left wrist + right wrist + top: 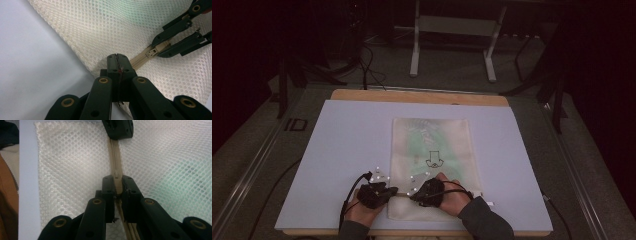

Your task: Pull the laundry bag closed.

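Mesh bag (432, 165) lies flat near the worktop's front edge: light, limp. Left hand-held gripper (117, 60) clamps the bag's corner; right hand-held gripper (117, 185) pinches the zipper pull (117, 178), the best hold.

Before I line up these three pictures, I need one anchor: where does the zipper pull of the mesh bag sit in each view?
High view: the zipper pull is too small to tell; it lies by the right gripper, near the mesh bag's near edge.
Left gripper view: zipper pull right of centre, between the far gripper's jaws.
Right gripper view: zipper pull at centre, between its own jaws.
Shared landmark: the tan zipper.
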### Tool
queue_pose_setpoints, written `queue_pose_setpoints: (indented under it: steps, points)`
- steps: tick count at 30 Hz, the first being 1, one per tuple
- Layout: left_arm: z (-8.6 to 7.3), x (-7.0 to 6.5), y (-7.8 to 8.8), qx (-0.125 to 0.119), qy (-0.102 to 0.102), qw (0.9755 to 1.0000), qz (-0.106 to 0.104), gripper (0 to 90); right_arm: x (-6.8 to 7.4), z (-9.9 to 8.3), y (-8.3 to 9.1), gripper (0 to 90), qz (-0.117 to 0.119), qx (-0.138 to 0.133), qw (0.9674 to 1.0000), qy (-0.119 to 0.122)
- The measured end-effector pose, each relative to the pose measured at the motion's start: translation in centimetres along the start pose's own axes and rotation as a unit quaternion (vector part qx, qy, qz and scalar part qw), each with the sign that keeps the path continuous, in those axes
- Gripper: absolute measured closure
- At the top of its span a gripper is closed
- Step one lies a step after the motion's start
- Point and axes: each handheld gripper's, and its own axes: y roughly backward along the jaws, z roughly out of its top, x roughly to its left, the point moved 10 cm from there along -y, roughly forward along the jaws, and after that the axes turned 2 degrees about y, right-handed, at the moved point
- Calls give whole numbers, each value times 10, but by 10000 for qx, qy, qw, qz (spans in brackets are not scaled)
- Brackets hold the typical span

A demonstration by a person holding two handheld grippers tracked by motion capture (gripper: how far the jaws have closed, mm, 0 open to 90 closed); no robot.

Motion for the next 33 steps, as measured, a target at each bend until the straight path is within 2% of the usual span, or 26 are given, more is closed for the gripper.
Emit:
queue_pose_setpoints:
  steps: [22,33]
  points:
    - [0,0,0,20,13,10000,-15,894,1,-4,4,823,-43,137,9999,87]
    - [0,0,0,23,-2,10000,4,894,1,-13,11,823,-126,187,9997,84]
